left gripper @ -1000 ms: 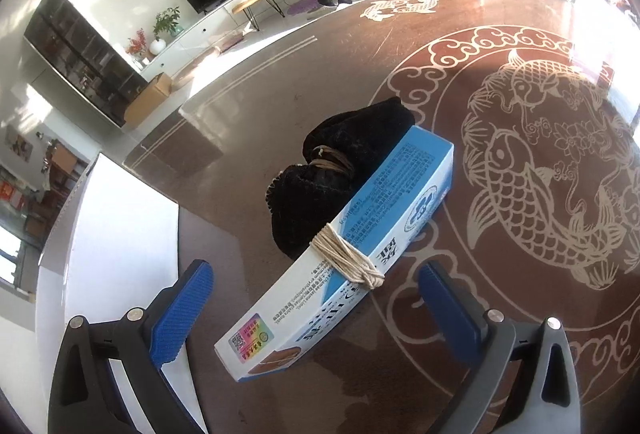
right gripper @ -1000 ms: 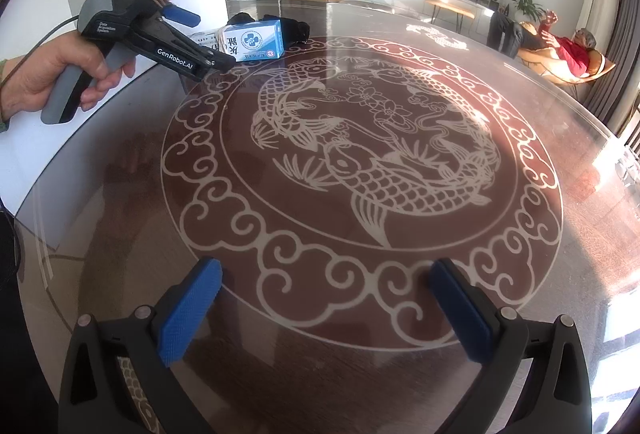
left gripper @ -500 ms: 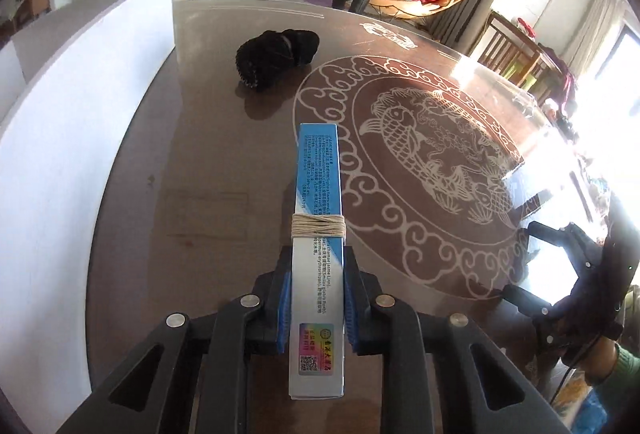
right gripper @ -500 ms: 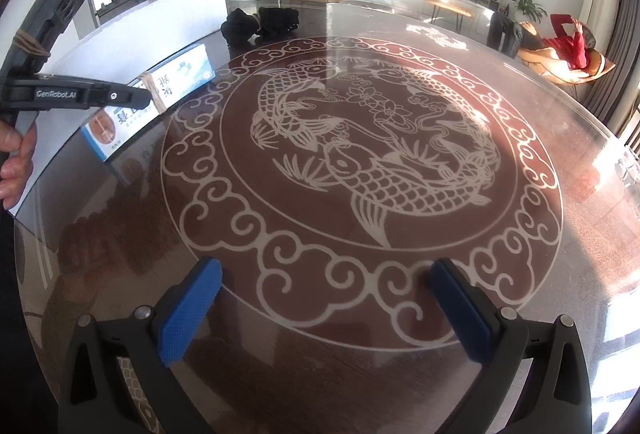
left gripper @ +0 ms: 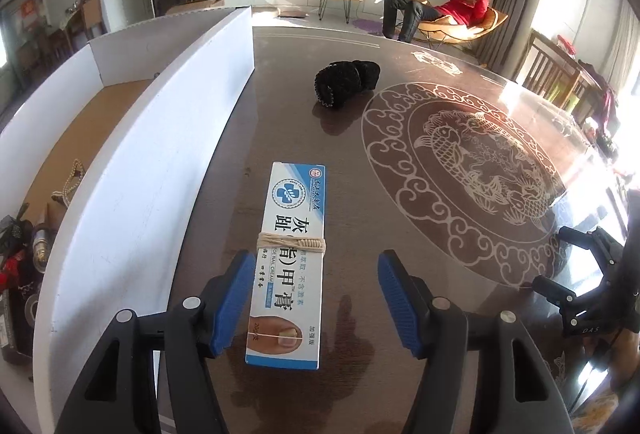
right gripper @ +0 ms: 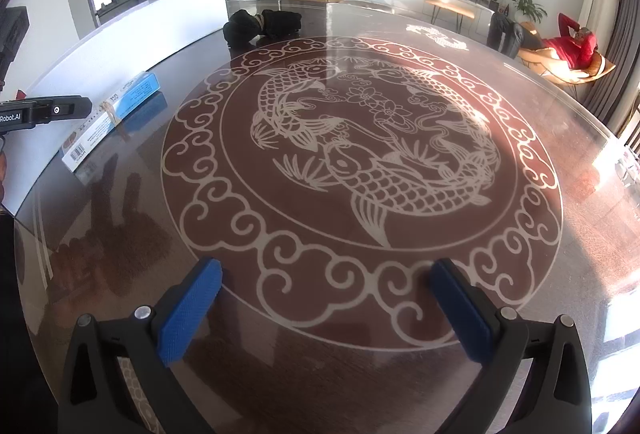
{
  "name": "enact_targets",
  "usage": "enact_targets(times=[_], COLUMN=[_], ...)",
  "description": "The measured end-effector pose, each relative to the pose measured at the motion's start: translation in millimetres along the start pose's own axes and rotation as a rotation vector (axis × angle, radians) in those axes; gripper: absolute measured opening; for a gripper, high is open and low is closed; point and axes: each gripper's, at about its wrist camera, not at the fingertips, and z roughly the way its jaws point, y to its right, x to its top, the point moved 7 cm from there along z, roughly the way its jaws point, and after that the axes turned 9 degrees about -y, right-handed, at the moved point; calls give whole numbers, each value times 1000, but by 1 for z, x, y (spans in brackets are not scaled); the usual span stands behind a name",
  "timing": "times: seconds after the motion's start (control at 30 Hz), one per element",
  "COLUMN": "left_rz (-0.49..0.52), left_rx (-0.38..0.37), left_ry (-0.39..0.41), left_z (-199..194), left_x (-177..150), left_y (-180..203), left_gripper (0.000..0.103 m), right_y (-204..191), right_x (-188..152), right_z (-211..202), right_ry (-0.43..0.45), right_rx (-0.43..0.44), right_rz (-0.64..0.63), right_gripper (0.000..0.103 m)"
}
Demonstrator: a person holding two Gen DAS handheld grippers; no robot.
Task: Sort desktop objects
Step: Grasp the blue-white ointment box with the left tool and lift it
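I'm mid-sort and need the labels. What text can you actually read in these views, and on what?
"灰(趾指)甲膏", "NAIL CREAM", "加强版", "20g": blue and white box, lying flat between the open left gripper pads.
"Robot.AI": left gripper body, right wrist view.
"DAS": right gripper body, left wrist view.
Box's round emblem, small print and barcode: too small to read.
Red wall hangings: blurred.

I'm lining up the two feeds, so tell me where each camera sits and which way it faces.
Left wrist: on the left gripper, angled down at the cream box lying flat between its open jaws, beside the white bin.
Right wrist: on the right gripper, angled down across the table; a hand's edge shows at far left.
Shared: box, black bundle, fish inlay.
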Motion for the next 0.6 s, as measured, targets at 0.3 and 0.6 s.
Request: enact_targets(times=[0.3,0.6], left_rz=[59,-30], left_rx=[158,77], left_ry=[-61,-15], left_z=[49,63], left_x=[14,16], left_y=[-5,-13], left_gripper=[68,103], right_y=[0,0], right_x=[0,0], right_z=[0,0], right_ry=[0,0], right_rx=[-1,-1], right_rz=[0,1], right_gripper=[103,103])
